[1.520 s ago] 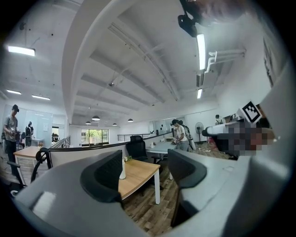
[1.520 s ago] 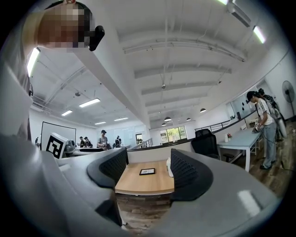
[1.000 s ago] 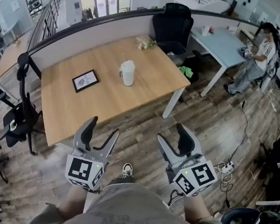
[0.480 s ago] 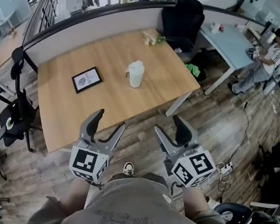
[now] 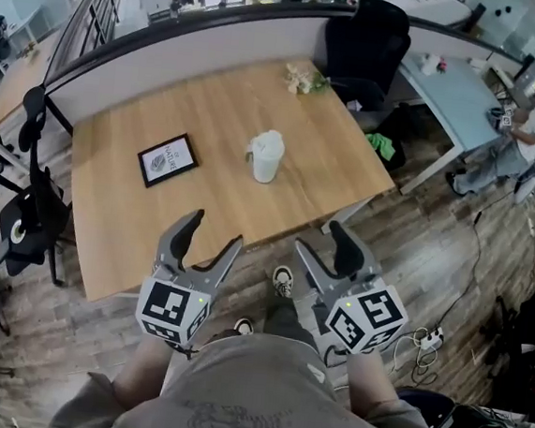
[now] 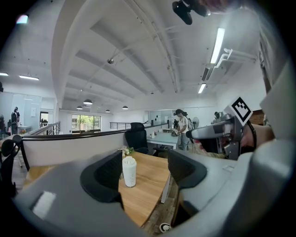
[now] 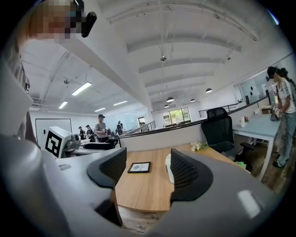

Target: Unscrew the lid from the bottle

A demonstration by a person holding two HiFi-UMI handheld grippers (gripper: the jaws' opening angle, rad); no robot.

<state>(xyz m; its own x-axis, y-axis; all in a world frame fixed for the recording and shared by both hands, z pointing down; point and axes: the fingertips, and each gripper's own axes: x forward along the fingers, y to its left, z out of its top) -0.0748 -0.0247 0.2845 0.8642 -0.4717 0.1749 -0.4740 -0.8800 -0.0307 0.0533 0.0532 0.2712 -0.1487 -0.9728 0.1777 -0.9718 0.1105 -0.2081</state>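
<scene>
A white bottle (image 5: 265, 156) with a white lid stands upright near the middle of the wooden table (image 5: 143, 234). The left gripper view shows the bottle (image 6: 129, 171) between its jaws but far off; in the right gripper view the bottle (image 7: 168, 169) is mostly hidden behind the right jaw. My left gripper (image 5: 213, 234) and right gripper (image 5: 321, 238) hang side by side over the floor just short of the table's near edge. Both are open with nothing between their fingers.
A small black framed picture (image 5: 167, 159) lies left of the bottle. A bunch of flowers (image 5: 304, 78) sits at the table's far right. Black office chairs stand at the left (image 5: 32, 219) and behind the table (image 5: 367, 44). A person (image 5: 530, 130) stands at a far right desk.
Both grippers have come forward toward the table's near edge, and the table and bottle now sit lower and closer in the head view. The jaws look unchanged.
</scene>
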